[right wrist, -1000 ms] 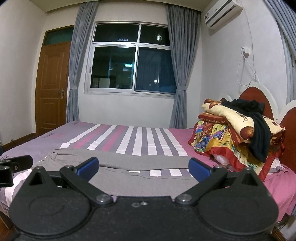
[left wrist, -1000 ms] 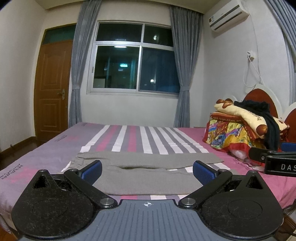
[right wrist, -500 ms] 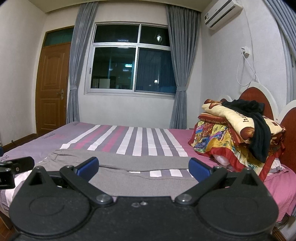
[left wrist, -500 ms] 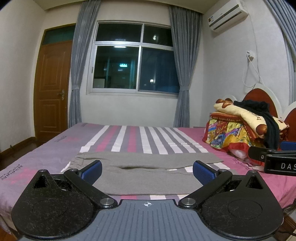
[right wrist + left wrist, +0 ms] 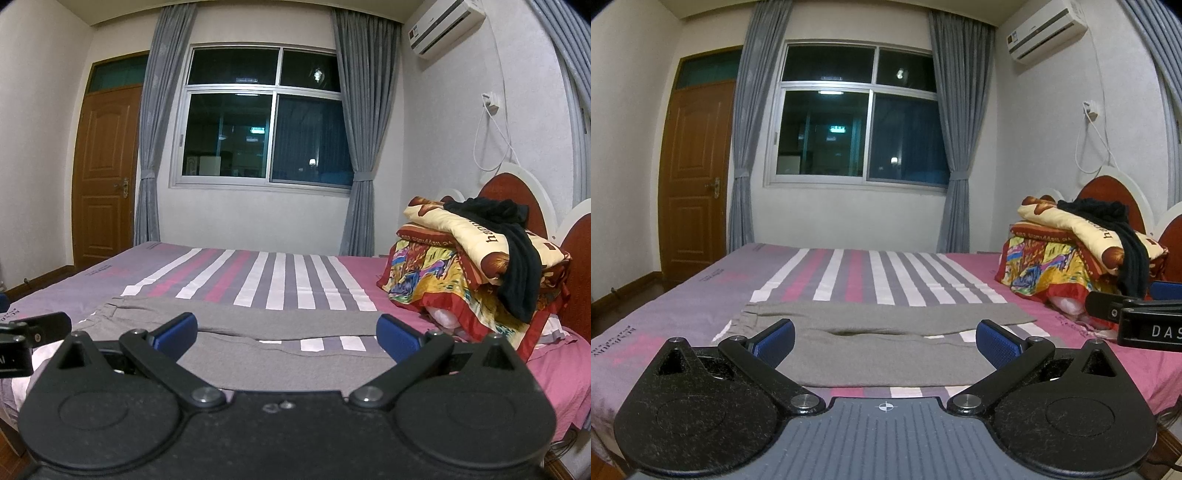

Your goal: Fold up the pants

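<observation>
Grey pants lie flat across the near part of the striped bed, waistband to the left and both legs running right with a narrow gap between them. They also show in the right wrist view. My left gripper is open and empty, held just short of the pants' near edge. My right gripper is open and empty too, over the near leg's right part. The right gripper's tip shows at the right edge of the left wrist view.
The bed has a pink, purple and white striped sheet. A pile of folded quilts with a black garment on top stands at the right by the red headboard. A wooden door is far left, a window behind.
</observation>
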A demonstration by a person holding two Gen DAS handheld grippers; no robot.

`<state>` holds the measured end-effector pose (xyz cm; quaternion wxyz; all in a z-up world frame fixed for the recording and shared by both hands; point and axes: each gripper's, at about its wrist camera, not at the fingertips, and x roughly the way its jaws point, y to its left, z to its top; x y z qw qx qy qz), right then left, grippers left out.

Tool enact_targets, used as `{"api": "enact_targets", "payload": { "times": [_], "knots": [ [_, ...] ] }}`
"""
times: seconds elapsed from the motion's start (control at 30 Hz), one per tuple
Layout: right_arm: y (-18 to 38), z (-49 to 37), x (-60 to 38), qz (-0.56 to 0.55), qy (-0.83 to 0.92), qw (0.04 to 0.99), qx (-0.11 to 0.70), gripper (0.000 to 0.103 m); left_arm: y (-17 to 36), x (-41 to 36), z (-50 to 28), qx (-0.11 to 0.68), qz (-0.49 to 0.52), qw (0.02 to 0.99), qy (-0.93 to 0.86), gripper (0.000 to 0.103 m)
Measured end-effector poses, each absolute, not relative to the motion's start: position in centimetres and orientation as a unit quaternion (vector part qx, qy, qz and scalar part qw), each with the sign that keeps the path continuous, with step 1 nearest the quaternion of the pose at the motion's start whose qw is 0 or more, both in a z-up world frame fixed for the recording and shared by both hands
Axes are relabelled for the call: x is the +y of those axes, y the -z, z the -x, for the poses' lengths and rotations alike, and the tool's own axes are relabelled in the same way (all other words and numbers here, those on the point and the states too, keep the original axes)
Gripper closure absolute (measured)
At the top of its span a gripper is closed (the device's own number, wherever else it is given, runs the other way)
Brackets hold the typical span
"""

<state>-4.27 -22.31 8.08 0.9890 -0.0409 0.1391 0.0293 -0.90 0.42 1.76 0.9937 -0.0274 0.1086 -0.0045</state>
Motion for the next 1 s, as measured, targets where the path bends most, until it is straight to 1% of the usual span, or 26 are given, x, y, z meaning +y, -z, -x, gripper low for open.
{"api": "enact_targets", "payload": {
  "times": [0.67,0.83,0.9,1.0],
  "knots": [
    [-7.9,4.2,-22.2,0.039,-0.029,0.988,0.144,0.0,-1.4,0.1,0.9,0.123,0.018,0.992,0.009,0.0],
    [-7.6,3.9,-22.7,0.034,-0.045,0.988,0.144,0.0,-1.2,1.3,0.9,0.129,0.072,0.989,0.006,0.0],
    [-7.4,3.7,-23.3,0.029,-0.05,0.989,0.132,0.0,-0.9,1.9,0.1,0.134,0.081,0.988,0.007,0.0],
    [-7.5,1.2,-24.7,0.014,-0.083,0.989,0.121,0.0,-0.2,3.4,-2.1,0.135,0.083,0.987,0.031,0.0]
  ]
}}
